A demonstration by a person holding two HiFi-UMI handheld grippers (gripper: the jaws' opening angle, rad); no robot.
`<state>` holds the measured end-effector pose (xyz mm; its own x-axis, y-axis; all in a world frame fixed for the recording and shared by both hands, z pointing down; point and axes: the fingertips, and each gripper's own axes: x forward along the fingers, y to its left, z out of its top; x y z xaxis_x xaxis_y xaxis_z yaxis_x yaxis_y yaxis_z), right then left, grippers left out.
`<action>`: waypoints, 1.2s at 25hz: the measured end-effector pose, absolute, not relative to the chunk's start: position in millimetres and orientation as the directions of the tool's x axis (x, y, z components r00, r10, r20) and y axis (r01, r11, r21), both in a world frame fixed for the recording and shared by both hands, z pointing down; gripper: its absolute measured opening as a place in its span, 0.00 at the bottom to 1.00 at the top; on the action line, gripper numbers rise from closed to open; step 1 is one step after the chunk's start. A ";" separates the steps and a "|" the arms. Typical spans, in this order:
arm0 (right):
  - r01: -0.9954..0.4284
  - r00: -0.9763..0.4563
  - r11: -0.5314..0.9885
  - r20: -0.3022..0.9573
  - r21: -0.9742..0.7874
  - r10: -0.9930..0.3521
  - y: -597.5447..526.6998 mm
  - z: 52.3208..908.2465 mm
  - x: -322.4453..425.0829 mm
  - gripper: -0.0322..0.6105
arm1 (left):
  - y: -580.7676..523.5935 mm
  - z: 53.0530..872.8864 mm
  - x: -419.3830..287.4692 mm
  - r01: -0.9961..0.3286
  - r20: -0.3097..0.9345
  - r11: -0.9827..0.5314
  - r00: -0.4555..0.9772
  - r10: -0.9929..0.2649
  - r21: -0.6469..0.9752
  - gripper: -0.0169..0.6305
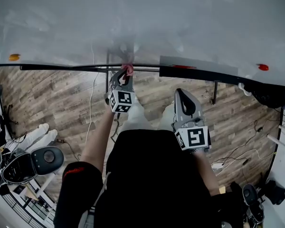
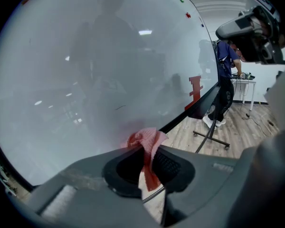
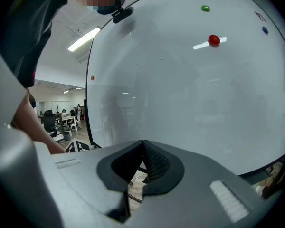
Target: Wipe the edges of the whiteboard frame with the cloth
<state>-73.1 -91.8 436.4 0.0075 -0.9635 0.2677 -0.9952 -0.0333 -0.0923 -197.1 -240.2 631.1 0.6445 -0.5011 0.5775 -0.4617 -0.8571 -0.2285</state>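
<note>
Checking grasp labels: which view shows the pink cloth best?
The left gripper view: the cloth is large and close, pinched between the shut jaws. The head view shows only a small pink bit of it, far off; the right gripper view shows none of it.

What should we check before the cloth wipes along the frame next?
1. The cloth is pinched in the left gripper: ok.
2. The cloth is at the bottom edge of the frame: ok.
3. The cloth presses on the frame: cannot tell.
4. The right gripper is shut, empty and held back: ok.
5. The way rightward is free: not ok, a tray likely blocks it.
</note>
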 end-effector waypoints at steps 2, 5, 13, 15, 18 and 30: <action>-0.994 0.014 -0.042 0.269 -0.097 -0.963 -90.0 437.6 -69.4 0.05 | -237.4 631.1 -192.9 -0.452 0.579 -0.863 0.649 -0.493 -0.228 0.09; -0.994 0.024 -0.053 0.268 -0.101 -0.963 -89.0 440.1 -64.0 0.05 | -233.0 632.7 -185.0 -0.432 0.584 -0.873 0.658 -0.476 -0.226 0.09; -0.992 0.036 -0.067 0.263 -0.111 -0.964 -84.7 441.0 -52.2 0.05 | -223.1 632.5 -168.1 -0.385 0.599 -0.893 0.667 -0.443 -0.232 0.09; -0.991 0.037 -0.069 0.263 -0.113 -0.964 -83.0 441.1 -50.1 0.05 | -220.2 632.1 -164.5 -0.374 0.604 -0.898 0.668 -0.435 -0.232 0.09; -0.991 0.038 -0.071 0.264 -0.116 -0.964 -81.4 441.8 -47.2 0.05 | -216.4 631.7 -157.9 -0.357 0.609 -0.904 0.671 -0.424 -0.236 0.09; -0.989 0.062 -0.094 0.267 -0.110 -0.962 -70.5 443.4 -25.2 0.05 | -197.8 632.6 -126.4 -0.294 0.614 -0.923 0.689 -0.385 -0.250 0.09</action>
<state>-25.2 -70.5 443.4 0.0616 -0.9618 0.2667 -0.9894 -0.0940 -0.1105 -126.4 -197.8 632.6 0.6886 -0.3853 0.6143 -0.2935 -0.9227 -0.2498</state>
